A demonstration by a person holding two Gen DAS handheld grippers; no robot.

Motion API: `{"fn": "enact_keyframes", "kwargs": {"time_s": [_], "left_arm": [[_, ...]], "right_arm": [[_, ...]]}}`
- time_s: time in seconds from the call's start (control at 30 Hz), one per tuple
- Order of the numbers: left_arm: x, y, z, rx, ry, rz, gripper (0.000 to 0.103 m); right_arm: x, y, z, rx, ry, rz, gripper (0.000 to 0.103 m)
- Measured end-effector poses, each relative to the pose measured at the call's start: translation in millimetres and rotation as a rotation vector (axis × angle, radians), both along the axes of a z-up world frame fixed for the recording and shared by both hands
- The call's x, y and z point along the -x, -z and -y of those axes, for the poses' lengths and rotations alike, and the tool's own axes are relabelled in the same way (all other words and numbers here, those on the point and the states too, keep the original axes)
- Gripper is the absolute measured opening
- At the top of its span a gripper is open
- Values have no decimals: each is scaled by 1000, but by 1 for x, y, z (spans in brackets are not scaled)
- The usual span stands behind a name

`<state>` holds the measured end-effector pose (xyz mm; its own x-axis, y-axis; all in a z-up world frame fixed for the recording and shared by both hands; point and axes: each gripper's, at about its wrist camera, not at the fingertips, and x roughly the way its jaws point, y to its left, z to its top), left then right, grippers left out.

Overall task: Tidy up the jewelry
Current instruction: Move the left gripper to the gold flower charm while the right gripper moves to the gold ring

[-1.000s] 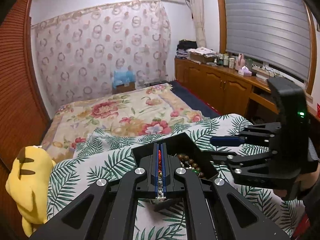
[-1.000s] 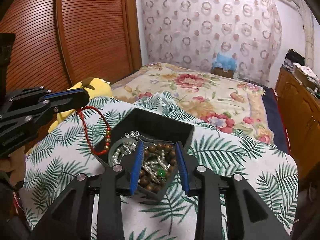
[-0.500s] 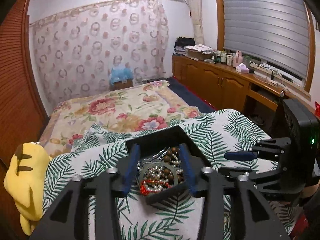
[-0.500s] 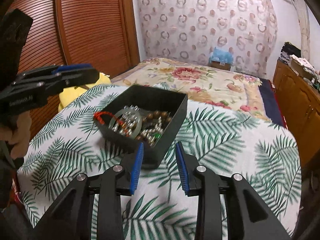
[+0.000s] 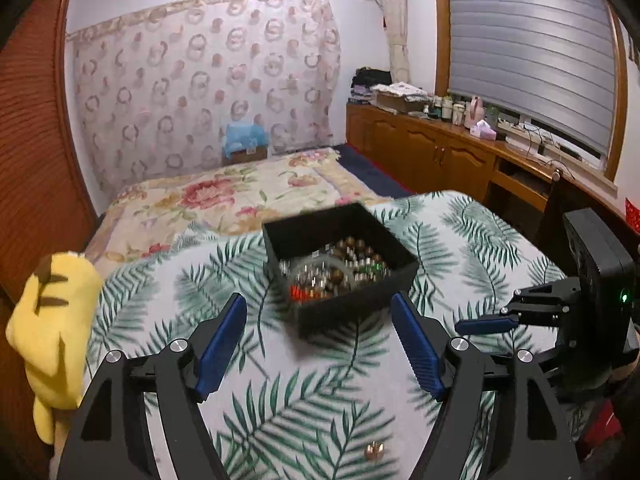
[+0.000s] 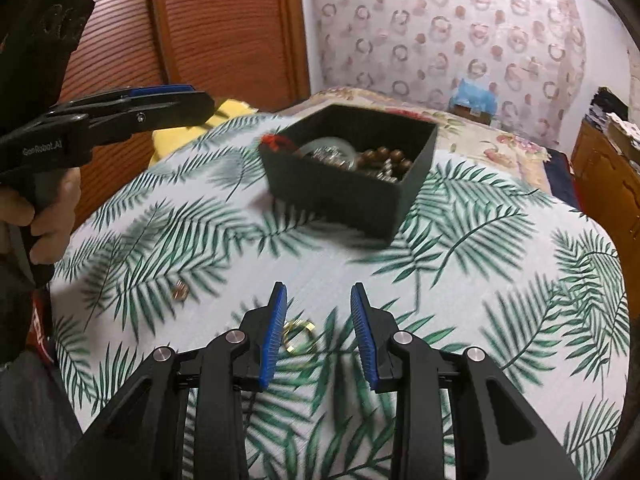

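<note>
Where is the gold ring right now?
In the right wrist view the gold ring lies on the leafy cloth, low between the right gripper's open fingers, nearer than the black box of beads.

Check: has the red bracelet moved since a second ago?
Yes. It hung from the left gripper beside the box; now the bracelet lies inside.

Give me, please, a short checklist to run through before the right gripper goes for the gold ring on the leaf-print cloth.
1. Gold ring free on the cloth, just ahead of the right gripper: ok.
2. Right fingers apart and empty: ok.
3. Left gripper empty, its fingers opening: ok.
4. Black box upright, beads inside: ok.
5. Small round piece lies clear of the ring: ok.
6. Whether the ring lies flat: cannot tell, blurred.
</note>
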<state>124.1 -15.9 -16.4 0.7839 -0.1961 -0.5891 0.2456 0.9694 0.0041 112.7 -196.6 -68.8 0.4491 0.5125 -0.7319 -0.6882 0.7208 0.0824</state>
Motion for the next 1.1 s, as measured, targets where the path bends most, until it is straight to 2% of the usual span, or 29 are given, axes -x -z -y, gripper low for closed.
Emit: {"fn": "enact_keyframes", "kwargs": {"time_s": [0.23,0.37,0.5,0.53,0.57,0.8,1.1], "left_arm": [[11,32,-13,5,-27,-79,72],[18,46,-20,9,-38,-115,72],[26,54,-21,19,-28,-143,72],[28,55,-20,18,-24,-146,72],[31,55,-18,17,-17,-150,72],[48,60,-6,25,31,-172,71],[50,77,20,-23,96,-213,34]], "right_arm": [[9,16,-9,84,-37,-11,35],[10,15,-8,95,-33,-5,34],[12,16,-8,109,-28,10,29],[12,16,-8,110,-29,11,23],[13,15,-9,112,-31,14,22],[14,16,-10,118,-32,24,22],[15,16,-10,119,-32,25,22]]}}
